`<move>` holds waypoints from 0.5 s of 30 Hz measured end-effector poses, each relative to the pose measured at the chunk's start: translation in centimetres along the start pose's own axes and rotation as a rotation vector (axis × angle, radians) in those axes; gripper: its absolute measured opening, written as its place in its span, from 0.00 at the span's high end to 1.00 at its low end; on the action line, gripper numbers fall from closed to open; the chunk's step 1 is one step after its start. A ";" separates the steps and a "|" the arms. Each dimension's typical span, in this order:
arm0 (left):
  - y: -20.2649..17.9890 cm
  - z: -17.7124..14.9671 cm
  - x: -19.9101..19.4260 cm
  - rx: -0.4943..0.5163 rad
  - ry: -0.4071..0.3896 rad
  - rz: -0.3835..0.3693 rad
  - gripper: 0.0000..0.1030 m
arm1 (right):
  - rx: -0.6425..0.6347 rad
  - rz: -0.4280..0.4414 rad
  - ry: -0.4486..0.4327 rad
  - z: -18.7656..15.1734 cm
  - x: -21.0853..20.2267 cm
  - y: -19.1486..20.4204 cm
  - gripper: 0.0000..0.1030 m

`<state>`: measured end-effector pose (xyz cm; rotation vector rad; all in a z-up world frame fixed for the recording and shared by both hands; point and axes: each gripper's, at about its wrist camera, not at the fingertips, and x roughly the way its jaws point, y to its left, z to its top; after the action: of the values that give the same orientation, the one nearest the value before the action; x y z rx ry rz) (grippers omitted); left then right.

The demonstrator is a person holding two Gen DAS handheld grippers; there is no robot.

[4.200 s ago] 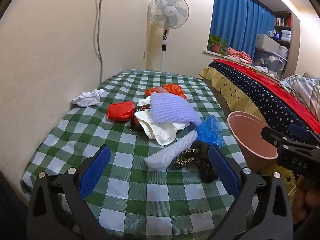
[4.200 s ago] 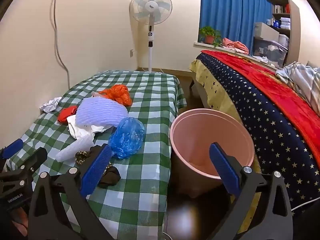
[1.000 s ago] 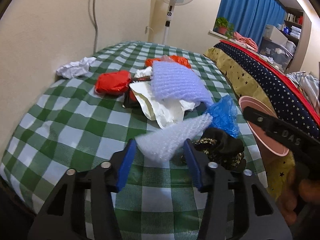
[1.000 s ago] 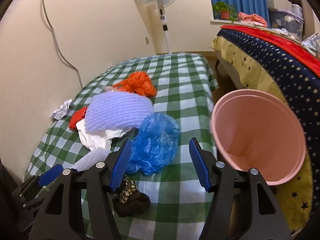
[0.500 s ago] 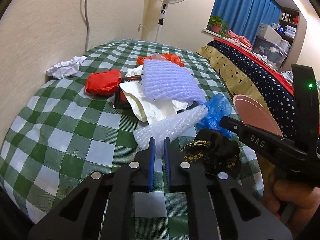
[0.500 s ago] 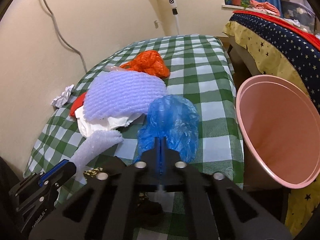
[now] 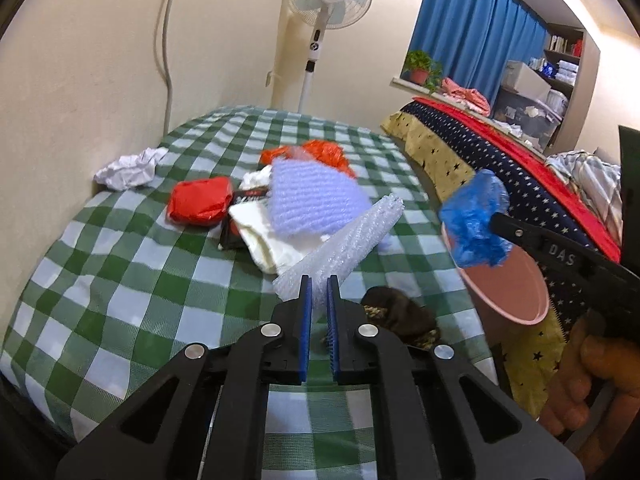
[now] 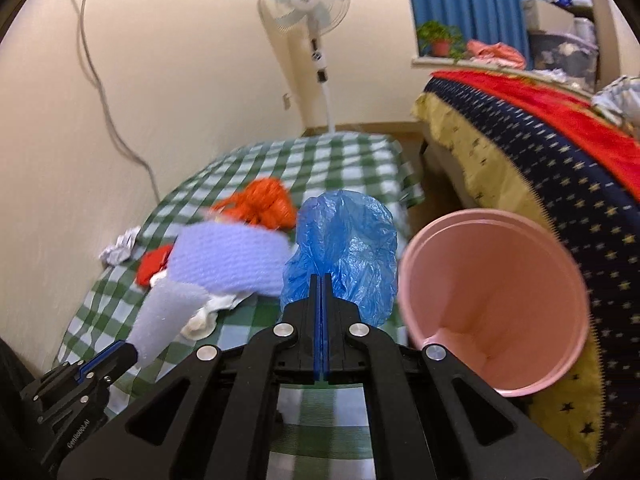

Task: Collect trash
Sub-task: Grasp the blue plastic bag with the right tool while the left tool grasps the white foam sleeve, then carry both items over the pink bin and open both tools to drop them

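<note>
Left wrist view shows the left gripper (image 7: 317,286) pinched on the near end of a white bubble-wrap roll (image 7: 344,242), which is lifted off the green checked tablecloth (image 7: 120,280) and slants up toward the pile of trash. That pile holds a lavender foam sheet (image 7: 312,196), a red wrapper (image 7: 200,200), an orange net bag (image 7: 324,152) and white paper (image 7: 276,244); a crumpled paper ball (image 7: 130,168) lies apart by the wall, and a dark cloth bundle (image 7: 400,316) sits just right of the fingers. Right wrist view shows the right gripper (image 8: 321,280) clamped tight on a crumpled blue plastic bag (image 8: 344,248), held in the air just left of the pink bin (image 8: 492,300), whose mouth tilts toward the camera beside the table edge.
</note>
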<state>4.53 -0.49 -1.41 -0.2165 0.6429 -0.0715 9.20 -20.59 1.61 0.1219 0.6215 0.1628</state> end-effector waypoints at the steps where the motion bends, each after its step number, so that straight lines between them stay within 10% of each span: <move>1: -0.3 0.1 -0.3 0.008 -0.008 -0.006 0.93 | 0.008 -0.012 -0.008 0.1 -0.5 -0.5 1.00; 15: -5.3 2.6 -1.6 0.037 -0.044 -0.131 0.93 | 0.165 -0.209 -0.127 1.6 -7.2 -8.0 1.00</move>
<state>4.82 -4.94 2.75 -0.2240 0.5828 -0.2042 5.31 -29.86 5.65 0.2232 0.5166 -0.0983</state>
